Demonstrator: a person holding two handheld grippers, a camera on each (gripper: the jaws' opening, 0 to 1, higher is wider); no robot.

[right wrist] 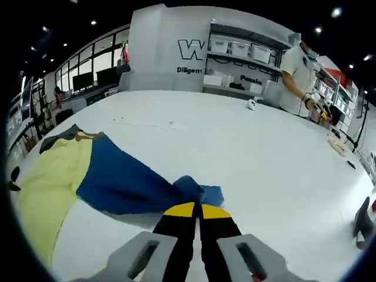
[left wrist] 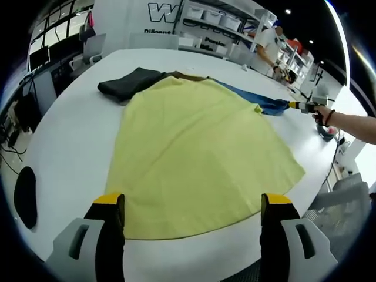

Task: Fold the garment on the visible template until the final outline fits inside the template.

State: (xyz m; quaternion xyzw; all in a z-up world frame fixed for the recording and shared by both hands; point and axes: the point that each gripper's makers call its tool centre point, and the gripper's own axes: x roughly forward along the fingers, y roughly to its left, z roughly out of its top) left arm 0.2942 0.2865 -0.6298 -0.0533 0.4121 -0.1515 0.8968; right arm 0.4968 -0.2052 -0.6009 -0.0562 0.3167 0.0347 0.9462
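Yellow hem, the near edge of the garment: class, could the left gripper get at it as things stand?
Probably yes. The left gripper is open, its fingers either side of the yellow hem, with bare white table around it and nothing lying across it.

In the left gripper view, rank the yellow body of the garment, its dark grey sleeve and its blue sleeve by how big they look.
1. Yellow body, by far the largest.
2. and 3. Dark grey sleeve and blue sleeve: they look about alike, so I won't rank them. The right gripper is pulling the blue one's end.
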